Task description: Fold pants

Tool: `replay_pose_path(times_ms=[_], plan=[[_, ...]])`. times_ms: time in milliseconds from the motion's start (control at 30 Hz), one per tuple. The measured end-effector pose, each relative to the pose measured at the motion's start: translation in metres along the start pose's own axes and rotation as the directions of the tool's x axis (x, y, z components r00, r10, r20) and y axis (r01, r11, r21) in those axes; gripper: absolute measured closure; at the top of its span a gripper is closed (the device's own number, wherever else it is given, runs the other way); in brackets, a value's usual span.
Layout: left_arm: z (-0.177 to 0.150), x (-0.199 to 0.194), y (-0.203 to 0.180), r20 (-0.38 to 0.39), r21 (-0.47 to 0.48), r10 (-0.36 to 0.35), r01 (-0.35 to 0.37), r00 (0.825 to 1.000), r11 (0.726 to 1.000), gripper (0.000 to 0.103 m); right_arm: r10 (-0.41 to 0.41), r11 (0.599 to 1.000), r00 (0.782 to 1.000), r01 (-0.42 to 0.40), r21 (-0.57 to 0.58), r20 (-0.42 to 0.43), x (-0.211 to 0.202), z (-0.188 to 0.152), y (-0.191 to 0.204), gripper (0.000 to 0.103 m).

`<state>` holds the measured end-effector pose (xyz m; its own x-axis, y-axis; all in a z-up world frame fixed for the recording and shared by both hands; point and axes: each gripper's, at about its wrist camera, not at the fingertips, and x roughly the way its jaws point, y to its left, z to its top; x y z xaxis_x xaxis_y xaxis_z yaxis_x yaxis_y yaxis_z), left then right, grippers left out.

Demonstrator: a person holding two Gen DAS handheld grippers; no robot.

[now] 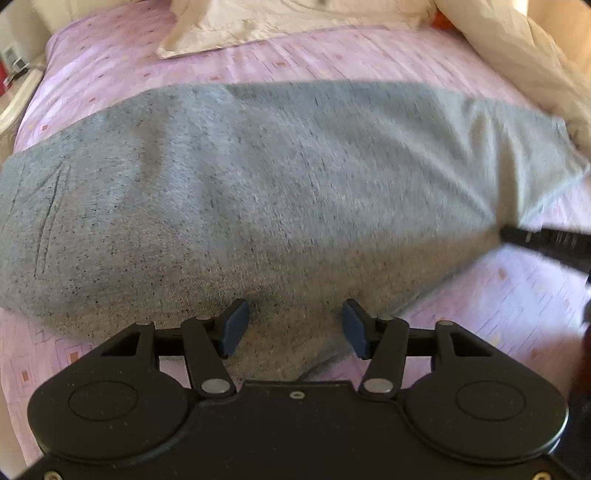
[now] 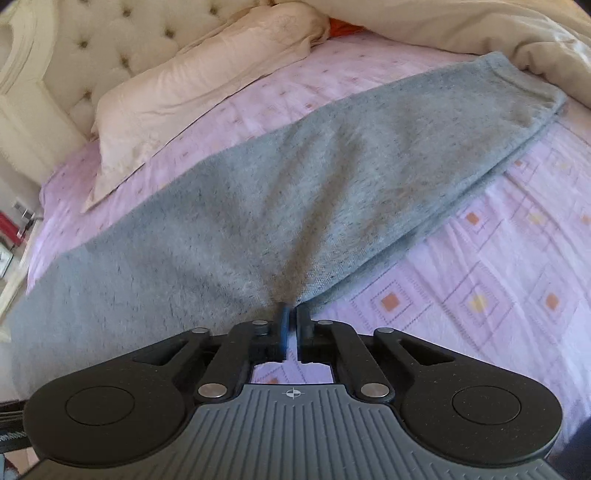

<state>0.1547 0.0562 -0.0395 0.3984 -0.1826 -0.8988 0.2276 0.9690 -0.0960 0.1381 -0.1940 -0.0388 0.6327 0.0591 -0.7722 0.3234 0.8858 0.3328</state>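
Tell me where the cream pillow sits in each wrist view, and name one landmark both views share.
Left wrist view: the cream pillow lies along the top edge, centre-left, beyond the grey pants.
Right wrist view: the pillow runs diagonally through the upper left, in front of the tufted headboard.
Shared landmark: the grey pants spread on the pink patterned sheet.

Pink patterned bed (image 2: 480, 258); grey pants (image 2: 258, 206) spread across it; cream pillow (image 2: 192, 99) beyond.

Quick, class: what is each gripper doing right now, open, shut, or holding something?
Left gripper: open, over the grey pants, not pinching them.
Right gripper: shut on the pants' near edge.
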Motion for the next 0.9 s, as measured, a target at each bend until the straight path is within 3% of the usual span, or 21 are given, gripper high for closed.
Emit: replay_pose_path(times_ms=[67, 167, 300, 367, 433, 500, 600, 667, 700, 767, 900], plan=[[0.006, -0.008, 0.0, 0.023, -0.048, -0.009, 0.01, 1.0, 0.999, 0.044, -0.055, 0.998, 0.993, 0.056, 0.001, 0.102, -0.018, 0.002, -0.002, 0.089], [0.016, -0.019, -0.008, 0.08, -0.084, -0.014, 0.021, 0.997, 0.996, 0.044, -0.052, 0.996, 0.982, 0.065, -0.063, 0.181, -0.025, 0.013, 0.001, 0.089], [0.029, -0.008, -0.031, 0.081, -0.035, -0.027, 0.03, 0.996, 0.999, 0.044, -0.048, 0.988, 0.989, 0.068, -0.142, 0.141, 0.004, 0.035, 0.004, 0.089], [0.028, 0.006, -0.045, 0.056, 0.013, 0.005, -0.006, 0.998, 1.0, 0.044, -0.101, 0.977, 0.992, 0.114, -0.182, 0.079, 0.024, 0.044, 0.0, 0.089], [0.022, 0.02, -0.051, 0.008, 0.047, 0.038, -0.039, 0.999, 0.998, 0.044, -0.189, 0.959, 0.982, 0.189, -0.213, 0.021, 0.036, 0.047, -0.012, 0.089], [0.01, 0.027, -0.051, -0.004, 0.078, 0.069, -0.069, 0.998, 0.995, 0.038, -0.235, 0.95, 0.971, 0.236, -0.206, 0.032, 0.035, 0.056, -0.03, 0.089], [-0.002, 0.021, -0.051, 0.018, 0.115, 0.079, -0.081, 0.997, 0.99, 0.038, -0.235, 0.962, 0.971, 0.239, -0.134, 0.046, 0.023, 0.073, -0.066, 0.089], [0.0, 0.021, -0.051, 0.011, 0.107, 0.087, -0.087, 0.996, 0.99, 0.038, -0.157, 0.988, 0.985, 0.156, 0.022, 0.067, 0.012, 0.088, -0.102, 0.087], [0.001, 0.021, -0.052, 0.006, 0.098, 0.091, -0.091, 0.996, 0.991, 0.038, -0.15, 0.988, 0.986, 0.145, 0.058, 0.079, 0.009, 0.094, -0.116, 0.078], [0.003, 0.022, -0.054, 0.005, 0.077, 0.095, -0.095, 0.995, 0.993, 0.039, -0.189, 0.98, 0.976, 0.181, 0.079, 0.112, 0.005, 0.109, -0.143, 0.068], [0.005, 0.022, -0.06, 0.009, 0.093, 0.116, -0.116, 0.993, 0.989, 0.039, -0.214, 0.964, 0.964, 0.183, 0.194, 0.155, 0.003, 0.129, -0.196, 0.064]])
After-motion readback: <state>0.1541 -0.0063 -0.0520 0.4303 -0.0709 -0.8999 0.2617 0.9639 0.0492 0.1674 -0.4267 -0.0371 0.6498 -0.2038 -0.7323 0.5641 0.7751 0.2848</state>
